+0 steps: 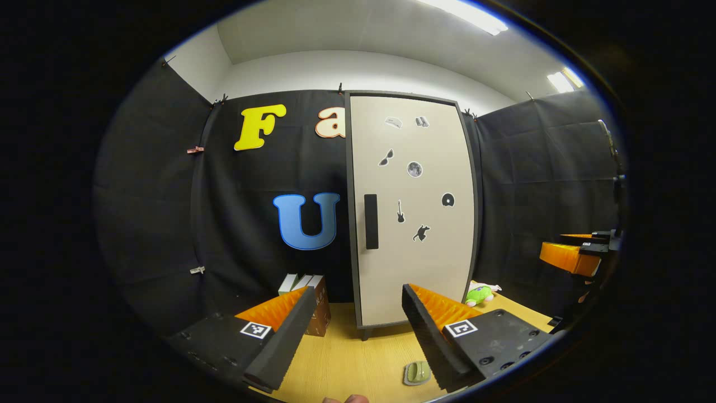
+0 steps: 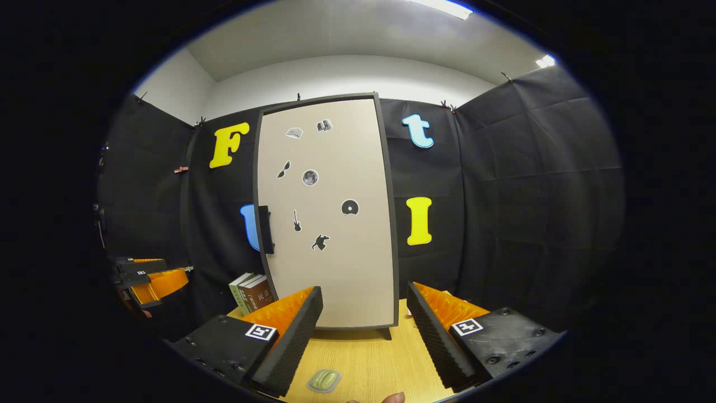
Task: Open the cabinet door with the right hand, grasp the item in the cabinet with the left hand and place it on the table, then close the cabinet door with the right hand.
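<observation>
Fingers of the left gripper [image 1: 349, 327] stand spread before the shut cabinet door [image 1: 414, 212], a green item [image 1: 417, 372] lying on the table [image 1: 358, 358]. Right gripper [image 2: 363, 330] likewise spread, holding nothing: start or finish alike.

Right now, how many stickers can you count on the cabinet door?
7 on the cabinet door: two near the top, two below them, a disc at right, a guitar, an animal lowest.
</observation>
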The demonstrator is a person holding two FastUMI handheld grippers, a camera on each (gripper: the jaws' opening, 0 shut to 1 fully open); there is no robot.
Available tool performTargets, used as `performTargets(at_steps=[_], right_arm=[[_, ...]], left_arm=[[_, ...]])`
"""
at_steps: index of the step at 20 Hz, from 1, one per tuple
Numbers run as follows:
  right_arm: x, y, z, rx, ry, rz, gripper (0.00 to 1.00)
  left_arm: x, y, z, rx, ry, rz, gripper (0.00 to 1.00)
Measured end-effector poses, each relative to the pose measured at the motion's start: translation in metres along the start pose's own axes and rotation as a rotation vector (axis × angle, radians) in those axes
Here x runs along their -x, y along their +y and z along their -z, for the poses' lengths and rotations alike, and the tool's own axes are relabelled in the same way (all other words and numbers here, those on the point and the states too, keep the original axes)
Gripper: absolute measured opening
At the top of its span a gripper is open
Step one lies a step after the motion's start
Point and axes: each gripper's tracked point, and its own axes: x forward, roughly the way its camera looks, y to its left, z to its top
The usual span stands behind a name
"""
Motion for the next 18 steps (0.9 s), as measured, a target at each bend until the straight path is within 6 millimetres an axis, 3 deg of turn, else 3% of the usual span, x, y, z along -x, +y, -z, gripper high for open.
performTargets(at_steps=[7,13,18], right_arm=[[-0.013,-0.001,0.008,0.009,0.004,-0.026,0.97],[-0.034,-0.029,0.011,-0.031,-0.013,-0.012,0.97],[-0.052,-0.048,0.020,-0.009,-0.014,-0.020,0.97]], left_arm=[[-0.016,-0.006,0.002,0.015,-0.006,-0.022,0.97],[-0.030,-0.026,0.013,-0.001,0.013,-0.022,0.96],[-0.038,-0.036,0.007,-0.028,-0.021,-0.042,0.97]])
